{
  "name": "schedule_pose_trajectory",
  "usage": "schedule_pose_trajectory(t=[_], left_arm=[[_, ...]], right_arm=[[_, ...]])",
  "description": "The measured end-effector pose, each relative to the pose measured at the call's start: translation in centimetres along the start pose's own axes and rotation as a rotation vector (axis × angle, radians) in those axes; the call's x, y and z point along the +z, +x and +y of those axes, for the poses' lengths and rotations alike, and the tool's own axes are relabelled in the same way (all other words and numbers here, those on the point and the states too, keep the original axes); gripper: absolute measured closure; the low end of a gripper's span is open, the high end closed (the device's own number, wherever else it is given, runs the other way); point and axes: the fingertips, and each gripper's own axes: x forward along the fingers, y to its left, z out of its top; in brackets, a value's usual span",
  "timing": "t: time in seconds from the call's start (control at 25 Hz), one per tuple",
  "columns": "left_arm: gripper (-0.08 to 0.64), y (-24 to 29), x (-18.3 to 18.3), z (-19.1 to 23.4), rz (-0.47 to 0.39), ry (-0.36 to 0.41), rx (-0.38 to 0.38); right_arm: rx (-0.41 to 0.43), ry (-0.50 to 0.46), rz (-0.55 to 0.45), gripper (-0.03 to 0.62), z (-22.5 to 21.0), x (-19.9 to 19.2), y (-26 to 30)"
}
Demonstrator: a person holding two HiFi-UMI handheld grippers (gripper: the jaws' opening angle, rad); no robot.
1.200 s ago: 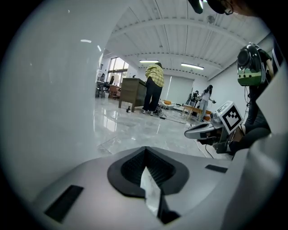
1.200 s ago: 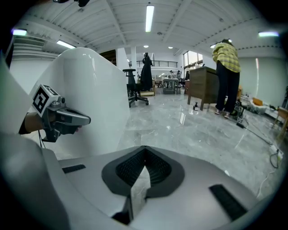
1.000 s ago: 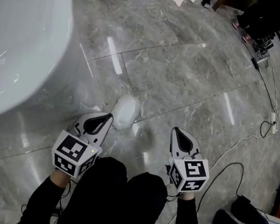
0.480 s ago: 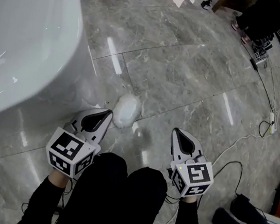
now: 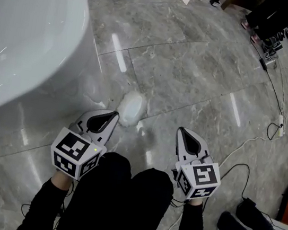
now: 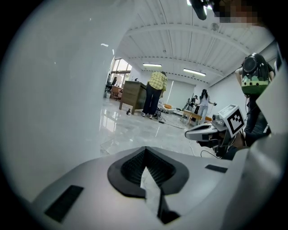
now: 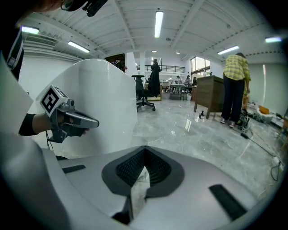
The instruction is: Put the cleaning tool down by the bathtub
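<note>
1. Near edge: the person's legs (image 5: 120,199) in black, between the two grippers. Dark shoes (image 5: 249,221) of a second person are near right.
2. Left gripper (image 5: 114,115): fingers pressed together, nothing between them. It hangs low over the floor (image 5: 192,76) and points far and a little right.
3. Right gripper (image 5: 181,130): fingers pressed together, holding nothing. It is level with the left one and well apart from it, over bare floor.
4. Tool (image 5: 131,108): a pale, fluffy lump lying on the floor just beyond the left fingertips. Neither gripper holds it. It sits near the foot of the tub, on the tub's right, beside a tile joint.
5. Tub (image 5: 33,31): white and glossy, filling the left side. Its outer wall curves down to the floor close to the left gripper. A small round fitting shows on the inner wall.
6. Right side: cables (image 5: 246,148), white and black, trail over the grey marble tiles toward the far right.
7. Far: a person in a yellow checked shirt (image 7: 234,85) stands at a wooden cabinet (image 7: 209,96). An office chair (image 7: 143,95) stands beyond the tub. Ceiling strip lights are on.
</note>
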Motion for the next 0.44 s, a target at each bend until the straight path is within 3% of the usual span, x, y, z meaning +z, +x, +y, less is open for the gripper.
schedule_pose_trajectory(t=[0.44], left_arm=[[0.552,1.2,-0.4,-0.2,0.019,-0.007,0.004]], right_arm=[[-0.004,-0.013,0.013,0.592,-0.2,0.0,0.3]])
